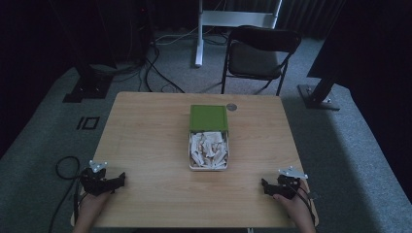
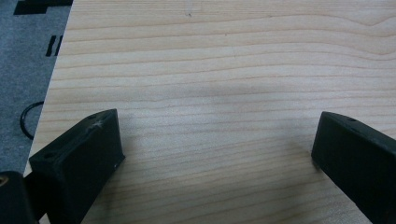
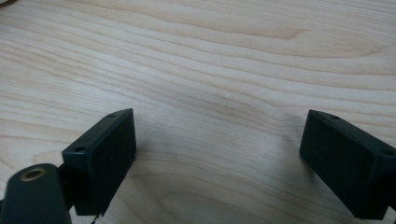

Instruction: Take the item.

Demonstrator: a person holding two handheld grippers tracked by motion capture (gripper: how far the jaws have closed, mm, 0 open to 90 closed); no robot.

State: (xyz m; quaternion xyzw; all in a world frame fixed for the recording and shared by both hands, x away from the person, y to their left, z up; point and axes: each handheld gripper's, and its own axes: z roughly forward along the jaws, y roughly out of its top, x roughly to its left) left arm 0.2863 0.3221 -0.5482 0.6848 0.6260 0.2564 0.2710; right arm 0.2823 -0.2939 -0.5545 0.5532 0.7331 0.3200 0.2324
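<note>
A small white box point(image 1: 208, 165) full of pale, stick-like pieces sits at the middle of the wooden table point(image 1: 145, 131), its green lid point(image 1: 208, 118) swung open toward the far side. My left gripper point(image 1: 119, 180) rests near the table's front left corner, held by a hand. Its jaws stand wide apart over bare wood point(image 2: 215, 135), nothing between them. My right gripper point(image 1: 265, 186) lies near the front right corner in the other hand, open as well, with plain tabletop point(image 3: 219, 130) between its jaws. Both grippers are far from the box.
A small round grey object point(image 1: 231, 107) lies on the table just beyond the lid's right corner. A black folding chair point(image 1: 257, 56) stands behind the table. Cables point(image 1: 150, 68) run over the grey carpet, and dark stands flank both sides.
</note>
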